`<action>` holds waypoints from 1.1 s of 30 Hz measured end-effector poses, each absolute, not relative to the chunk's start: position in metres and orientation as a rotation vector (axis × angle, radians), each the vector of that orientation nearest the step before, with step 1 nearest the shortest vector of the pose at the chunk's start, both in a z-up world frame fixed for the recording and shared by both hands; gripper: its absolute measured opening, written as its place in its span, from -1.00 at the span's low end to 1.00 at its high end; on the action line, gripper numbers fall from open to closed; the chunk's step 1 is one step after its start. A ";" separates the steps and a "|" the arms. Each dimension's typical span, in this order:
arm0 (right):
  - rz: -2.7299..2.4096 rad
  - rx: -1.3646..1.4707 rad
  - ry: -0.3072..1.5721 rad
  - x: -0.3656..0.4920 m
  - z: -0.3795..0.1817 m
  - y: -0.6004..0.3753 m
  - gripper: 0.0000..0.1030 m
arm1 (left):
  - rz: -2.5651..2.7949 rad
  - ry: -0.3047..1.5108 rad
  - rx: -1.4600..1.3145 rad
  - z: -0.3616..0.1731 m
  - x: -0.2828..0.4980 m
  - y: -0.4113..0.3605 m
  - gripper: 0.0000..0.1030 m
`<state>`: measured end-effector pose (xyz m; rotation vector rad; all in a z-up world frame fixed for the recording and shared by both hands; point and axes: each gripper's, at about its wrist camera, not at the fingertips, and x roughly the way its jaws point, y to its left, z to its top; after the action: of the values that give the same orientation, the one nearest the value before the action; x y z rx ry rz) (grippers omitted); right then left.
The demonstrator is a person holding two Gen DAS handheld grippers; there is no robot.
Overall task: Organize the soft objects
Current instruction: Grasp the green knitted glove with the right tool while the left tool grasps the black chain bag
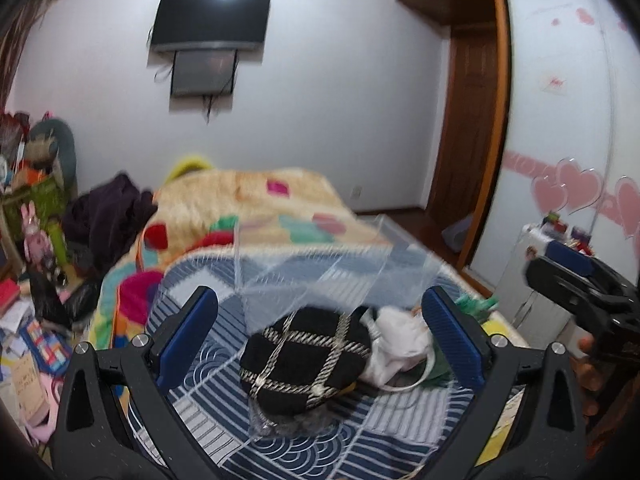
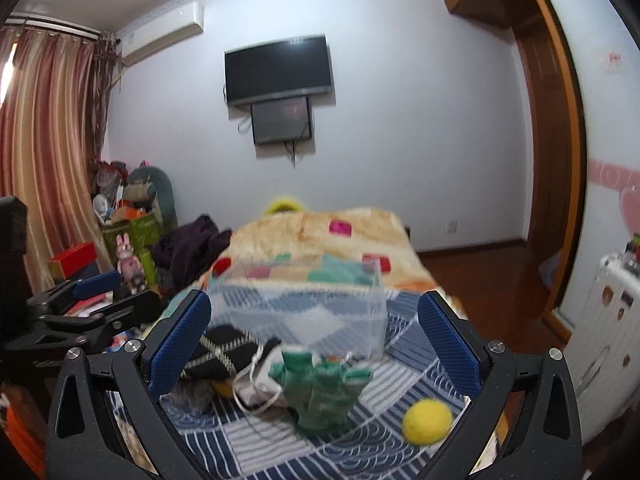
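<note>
On the blue-and-white patterned bedspread lies a black cap with gold braid, a white cloth item with a strap and green gloves. A yellow felt ball lies to the right of the gloves. A clear plastic box stands behind them on the bed. My left gripper is open and empty, jaws either side of the cap. My right gripper is open and empty above the gloves. Each gripper shows at the edge of the other's view.
A colourful fleece blanket covers the far bed. Clutter, boxes and toys pile up at the left. A white suitcase stands at the right by the wardrobe. A TV hangs on the wall.
</note>
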<state>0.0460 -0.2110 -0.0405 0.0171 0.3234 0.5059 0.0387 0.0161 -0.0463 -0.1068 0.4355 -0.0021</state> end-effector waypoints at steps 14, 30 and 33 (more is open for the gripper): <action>0.529 0.050 0.592 0.072 -0.097 -0.212 0.85 | 0.028 0.604 -0.140 -0.102 0.080 0.027 0.79; 0.553 -0.006 0.617 0.075 -0.103 -0.206 -0.53 | -0.003 0.648 -0.148 -0.120 0.086 0.033 -0.82; 0.552 -0.003 0.607 0.076 -0.100 -0.207 -0.68 | -0.013 0.625 -0.140 -0.115 0.079 0.031 -0.85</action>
<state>0.0762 -0.2070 -0.1003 -0.0030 0.6071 0.5521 0.0795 0.0307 -0.1146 -0.1395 0.6252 -0.0127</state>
